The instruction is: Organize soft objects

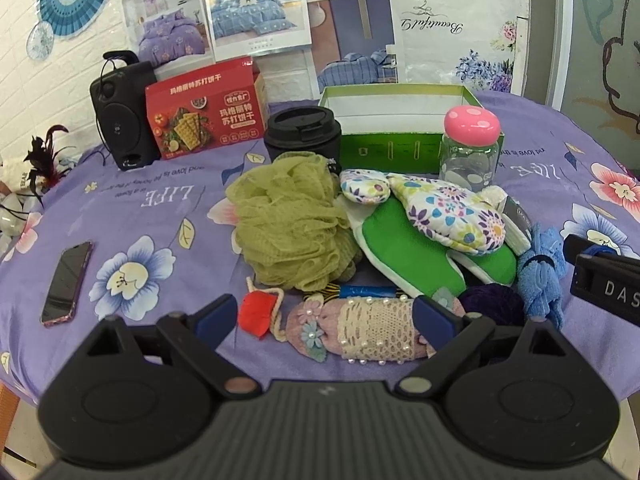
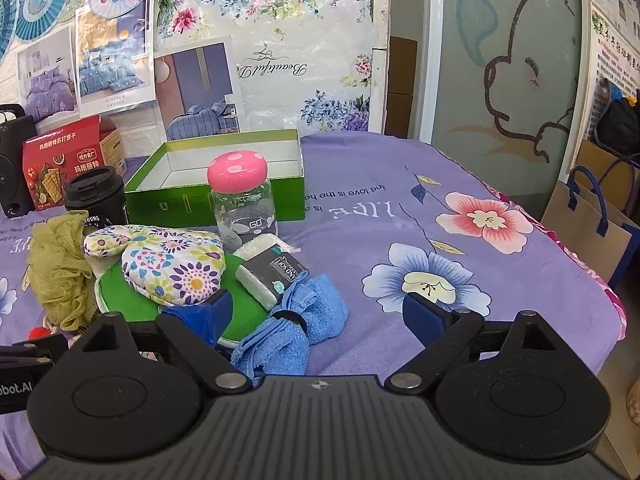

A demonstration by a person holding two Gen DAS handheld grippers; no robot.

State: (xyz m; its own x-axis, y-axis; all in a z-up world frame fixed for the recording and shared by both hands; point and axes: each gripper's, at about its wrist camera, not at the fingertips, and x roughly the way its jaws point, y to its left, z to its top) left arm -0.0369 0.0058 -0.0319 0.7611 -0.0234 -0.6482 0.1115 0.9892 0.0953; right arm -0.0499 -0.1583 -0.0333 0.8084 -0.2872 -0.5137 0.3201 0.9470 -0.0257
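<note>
Two grippers hover over a table covered by a purple floral cloth (image 2: 460, 184), both with their blue-padded jaws spread wide and nothing between them. At the far side sits an open green box (image 2: 224, 200), empty inside, with a red cracker carton (image 1: 208, 116) and a black speaker (image 1: 120, 120) further left. Near the box stand a black lidded cup (image 1: 304, 132) and a clear jar with a pink spotted lid (image 1: 472, 148). The soft objects lie heaped in the middle: an olive mesh bath pouf (image 1: 292, 224) on the left, a green pad with white edging (image 1: 412, 252) under a flower-print oven mitt (image 1: 452, 216), a banded white cloth (image 2: 272, 272) and a blue towel (image 2: 296, 328) to the right. The left gripper (image 1: 324, 316) hangs just above a pink lace-trimmed knit piece (image 1: 368, 332) at the near edge of the heap, beside a small red piece (image 1: 256, 312) and a dark purple ball (image 1: 492, 304). The right gripper (image 2: 320, 316) hangs released over the blue towel. A phone (image 1: 66, 284) lies well apart at the left.
</note>
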